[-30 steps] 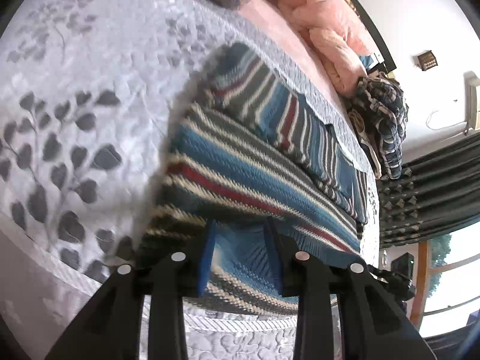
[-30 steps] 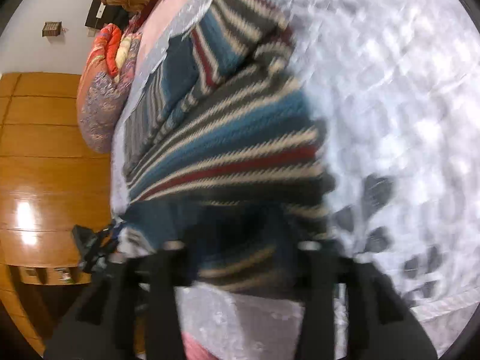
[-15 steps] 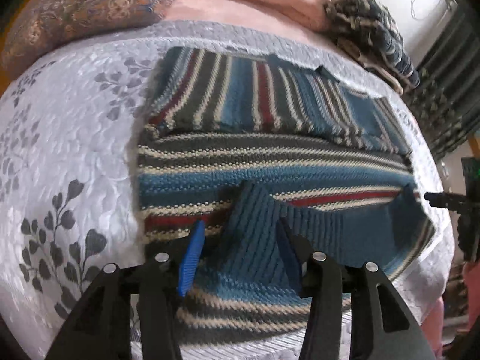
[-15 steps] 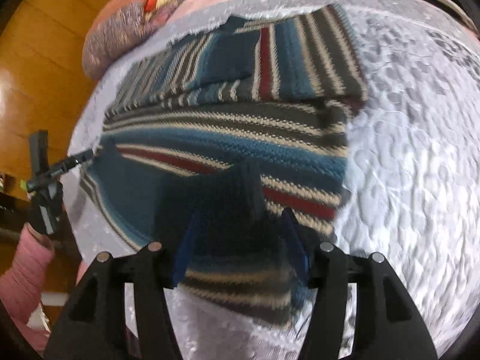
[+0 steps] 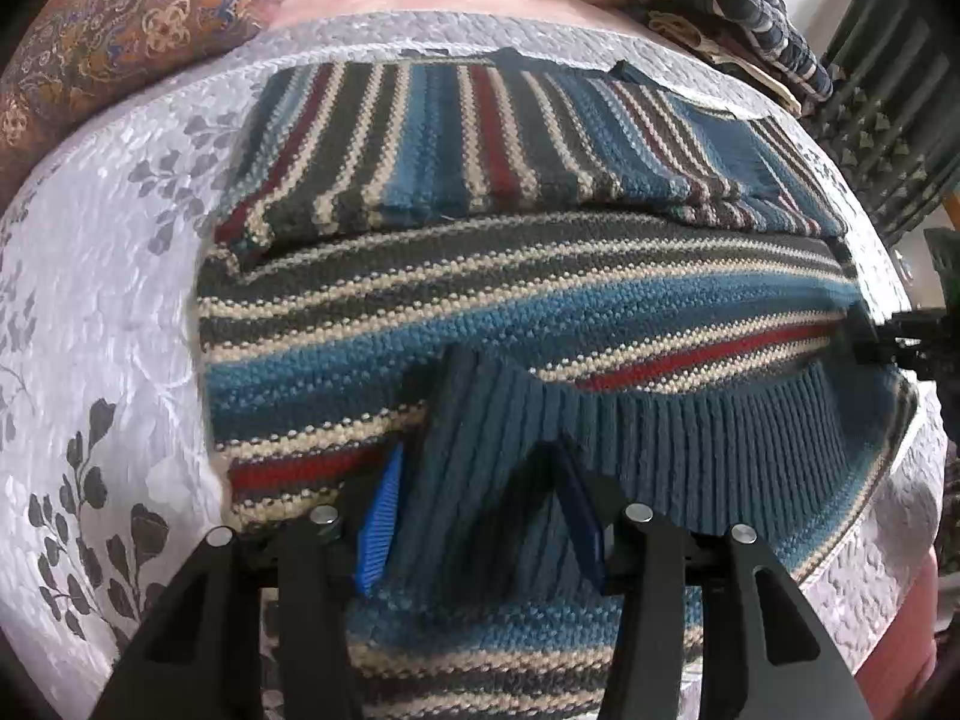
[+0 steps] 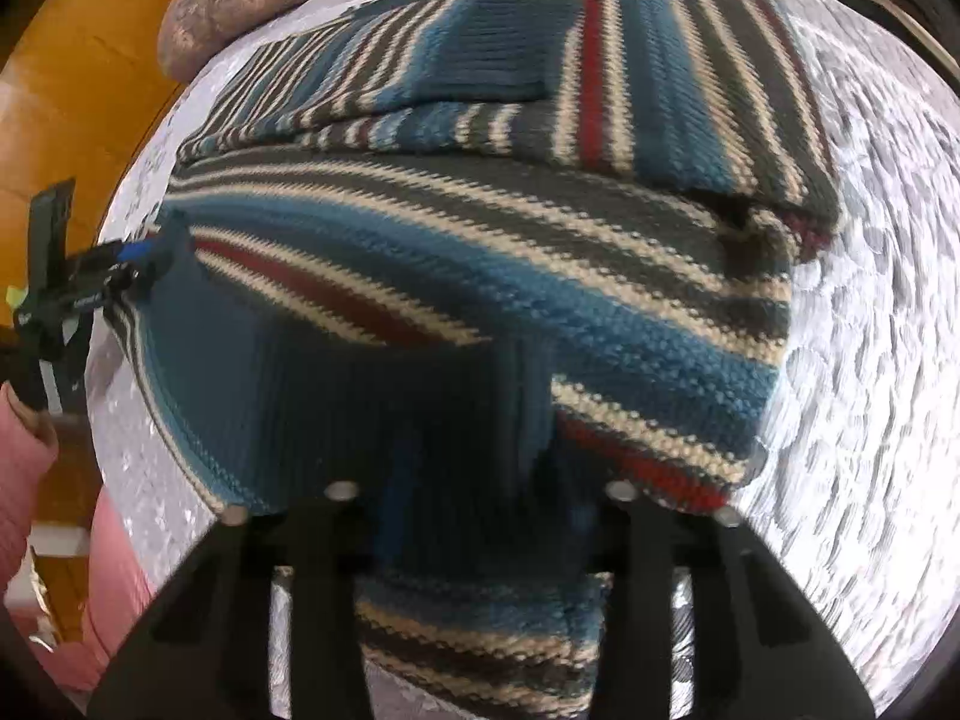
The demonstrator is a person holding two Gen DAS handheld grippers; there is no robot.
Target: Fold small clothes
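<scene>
Left wrist view showed the striped sweater (image 5: 522, 300) lying on the quilted bedspread (image 5: 108, 300), its ribbed hem (image 5: 690, 438) at six o'clock pinched by the left gripper (image 5: 480, 510). The right gripper (image 6: 480, 516), blurred, seemingly clamped the hem too. Uneven lifting could have skewed the fold.

Striped knit sweater (image 5: 516, 300), hem lifted, on bedspread

sweater (image 5: 516, 312) on bedspread (image 5: 108, 324), pillow (image 5: 120, 36) behind
</scene>
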